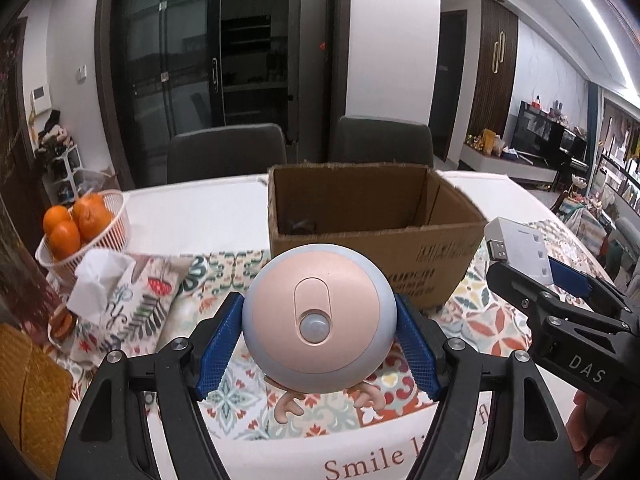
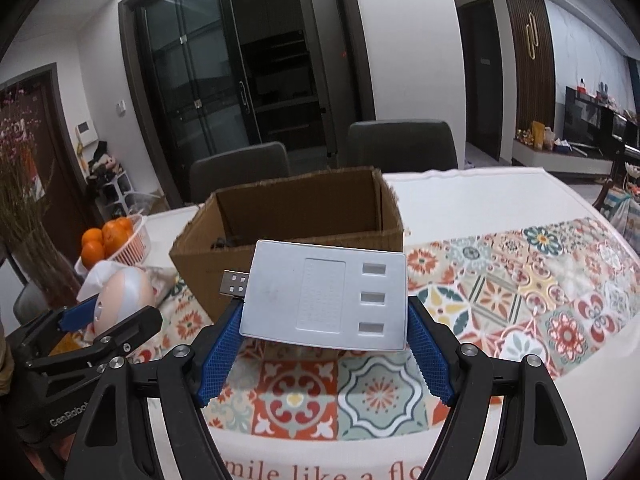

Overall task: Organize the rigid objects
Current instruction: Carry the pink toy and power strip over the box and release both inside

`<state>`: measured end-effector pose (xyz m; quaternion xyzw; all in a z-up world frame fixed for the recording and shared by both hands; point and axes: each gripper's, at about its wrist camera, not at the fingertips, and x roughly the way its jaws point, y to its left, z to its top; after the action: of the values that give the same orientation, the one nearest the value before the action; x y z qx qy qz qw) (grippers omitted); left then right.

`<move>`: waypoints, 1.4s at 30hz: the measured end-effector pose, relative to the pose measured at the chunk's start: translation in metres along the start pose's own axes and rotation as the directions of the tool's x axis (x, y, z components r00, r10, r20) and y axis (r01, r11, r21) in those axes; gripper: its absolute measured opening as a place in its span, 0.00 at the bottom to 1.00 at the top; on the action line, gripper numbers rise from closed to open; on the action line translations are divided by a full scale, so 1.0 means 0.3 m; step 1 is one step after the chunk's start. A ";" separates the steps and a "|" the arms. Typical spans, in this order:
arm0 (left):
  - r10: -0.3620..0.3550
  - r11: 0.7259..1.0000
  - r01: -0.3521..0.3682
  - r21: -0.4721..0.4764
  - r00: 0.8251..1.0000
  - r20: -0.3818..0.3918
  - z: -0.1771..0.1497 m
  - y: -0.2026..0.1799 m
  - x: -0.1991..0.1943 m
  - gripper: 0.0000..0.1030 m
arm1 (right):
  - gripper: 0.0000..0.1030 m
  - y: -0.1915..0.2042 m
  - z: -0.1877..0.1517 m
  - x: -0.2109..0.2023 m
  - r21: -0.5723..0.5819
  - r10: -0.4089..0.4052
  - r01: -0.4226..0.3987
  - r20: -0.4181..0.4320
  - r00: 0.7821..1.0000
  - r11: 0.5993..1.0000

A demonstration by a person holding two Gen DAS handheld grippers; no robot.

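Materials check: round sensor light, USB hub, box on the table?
Round sensor light: looks like matte moulded plastic, pink face in a grey shell, with a frosted translucent dome. USB hub: pale grey plastic, matte, with a bare metal plug. Cardboard box: brown corrugated cardboard, ragged cut rim, uncoated.

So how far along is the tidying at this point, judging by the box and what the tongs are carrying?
Done: one dark item already lies in the cardboard box, too shadowed to identify. In hand: the left tongs grip a round pink night light, the right tongs a white USB hub, both held above the patterned tablecloth short of the box. Left: dropping both in.
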<state>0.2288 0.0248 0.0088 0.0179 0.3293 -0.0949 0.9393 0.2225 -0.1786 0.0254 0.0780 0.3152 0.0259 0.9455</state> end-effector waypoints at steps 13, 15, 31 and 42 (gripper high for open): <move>-0.028 0.999 0.027 0.018 0.999 0.045 0.139 -0.022 0.006 0.72 | 0.76 0.003 0.133 -0.036 -0.033 0.004 -0.002 0.067 0.998 0.999; -0.037 0.999 0.036 0.019 0.998 0.043 0.155 -0.022 0.009 0.72 | 0.76 0.005 0.158 -0.034 -0.040 0.021 -0.018 0.061 0.998 0.999; -0.040 0.999 0.039 0.032 0.999 0.010 0.318 -0.038 0.095 0.72 | 0.76 0.021 0.306 0.026 -0.088 0.030 -0.025 0.055 0.998 0.996; -0.050 0.998 0.052 0.026 0.996 -0.072 0.377 -0.025 0.205 0.72 | 0.76 0.033 0.384 0.128 -0.123 0.030 -0.030 -0.002 1.000 0.992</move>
<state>0.3440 -0.0037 0.0591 0.0261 0.3615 -0.1227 0.9239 0.3224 -0.1801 0.0953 0.0244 0.3119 0.0594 0.9479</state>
